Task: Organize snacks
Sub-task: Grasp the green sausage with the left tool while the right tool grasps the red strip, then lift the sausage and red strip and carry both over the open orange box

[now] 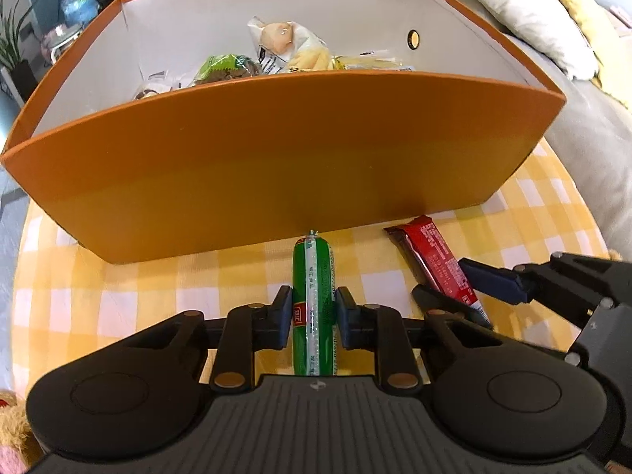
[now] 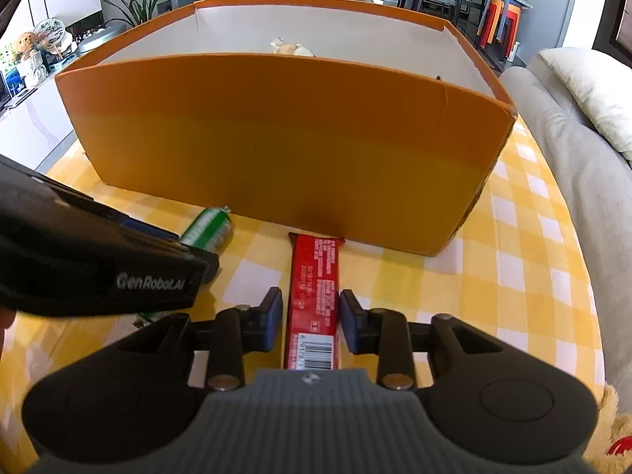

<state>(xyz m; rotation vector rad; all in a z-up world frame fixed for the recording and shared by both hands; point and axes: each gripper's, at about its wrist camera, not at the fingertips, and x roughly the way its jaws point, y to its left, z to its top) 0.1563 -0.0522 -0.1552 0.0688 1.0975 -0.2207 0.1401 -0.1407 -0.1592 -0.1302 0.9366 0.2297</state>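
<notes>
An orange box (image 1: 276, 158) with a white inside stands on the yellow checked tablecloth; it also shows in the right wrist view (image 2: 276, 138). Several wrapped snacks (image 1: 284, 45) lie inside it. My left gripper (image 1: 314, 308) is shut on a green sausage stick (image 1: 314, 276) lying in front of the box; its tip shows in the right wrist view (image 2: 209, 229). My right gripper (image 2: 311, 316) straddles a red snack bar (image 2: 314, 276) on the cloth, pads close at each side with small gaps. The bar also shows in the left wrist view (image 1: 434, 260).
A grey sofa (image 2: 572, 166) with a cream cushion (image 2: 592, 87) runs along the table's right edge. A plush toy (image 2: 608, 434) sits at the near right corner. The left gripper's body (image 2: 98, 260) lies close to the left of my right gripper.
</notes>
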